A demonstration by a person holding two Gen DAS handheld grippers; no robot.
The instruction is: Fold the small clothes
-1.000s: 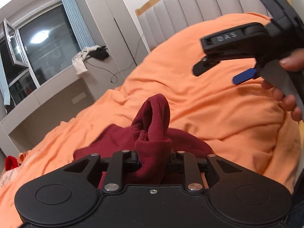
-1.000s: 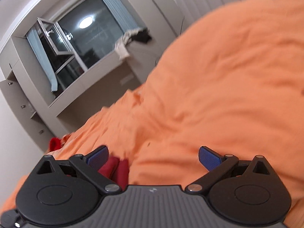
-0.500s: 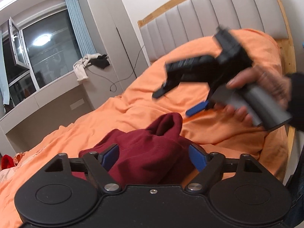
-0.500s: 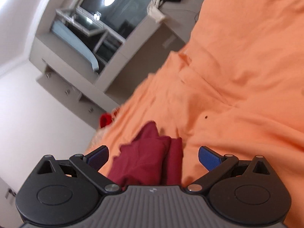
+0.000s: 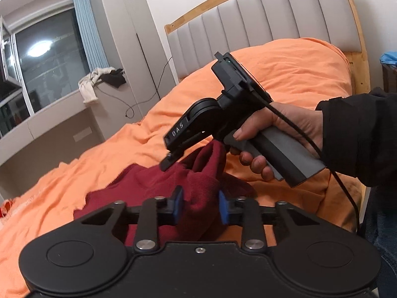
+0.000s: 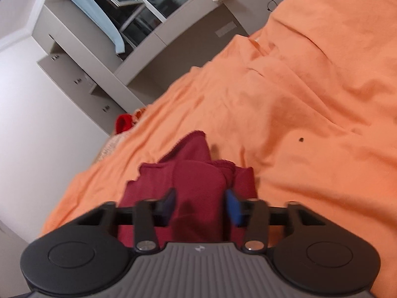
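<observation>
The white letters "DAS" stand on the black side of the right gripper point(image 5: 171, 160), just above the dark red cloth point(image 5: 193, 186). No other words or numbers can be read.

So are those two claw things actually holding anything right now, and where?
Both grip the dark red garment. The left gripper pinches a bunched-up fold, and the right gripper, just closed, clamps another raised fold of it.

Left tongs point(image 5: 199, 204) just closing, right tongs point(image 6: 200, 204) just closing, both pinching cloth between pads
</observation>
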